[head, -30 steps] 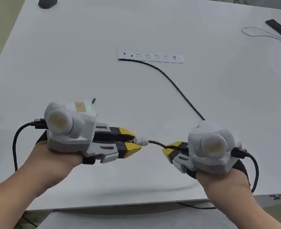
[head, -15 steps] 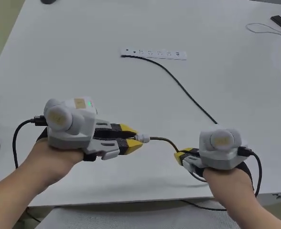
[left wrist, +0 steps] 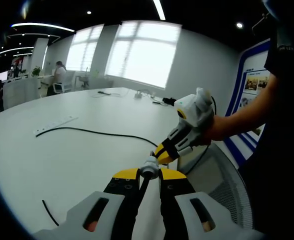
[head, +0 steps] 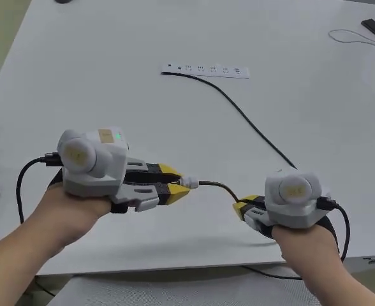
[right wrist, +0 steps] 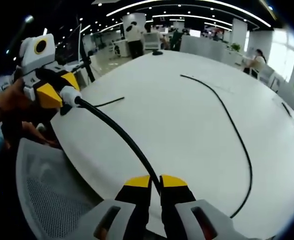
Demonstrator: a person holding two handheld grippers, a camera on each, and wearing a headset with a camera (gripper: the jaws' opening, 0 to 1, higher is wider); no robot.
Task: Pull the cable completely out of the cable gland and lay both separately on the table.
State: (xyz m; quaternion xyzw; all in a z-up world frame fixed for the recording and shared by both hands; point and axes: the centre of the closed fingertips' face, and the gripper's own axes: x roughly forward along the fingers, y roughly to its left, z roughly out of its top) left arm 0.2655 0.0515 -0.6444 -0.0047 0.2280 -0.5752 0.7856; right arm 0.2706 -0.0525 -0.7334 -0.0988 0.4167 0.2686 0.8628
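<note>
- White table (head: pixel 98 70), head view: we hold the left gripper (head: pixel 182 187) clamped on the cable gland (head: pixel 189 184); the cable (head: pixel 216 186) runs right to the right gripper (head: pixel 242 209), above the near edge.
- Left gripper view: cable gland pinched at the jaw tips, cable leading ahead.
- Right gripper view: jaws closed on the cable, whose long axis leads up-left to the cable gland; we judge the pull follows that line.

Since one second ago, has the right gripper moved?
Yes. Measured against the power strip, the right gripper has gone rightward, away from the left gripper and its cable gland, baring more cable.
</note>
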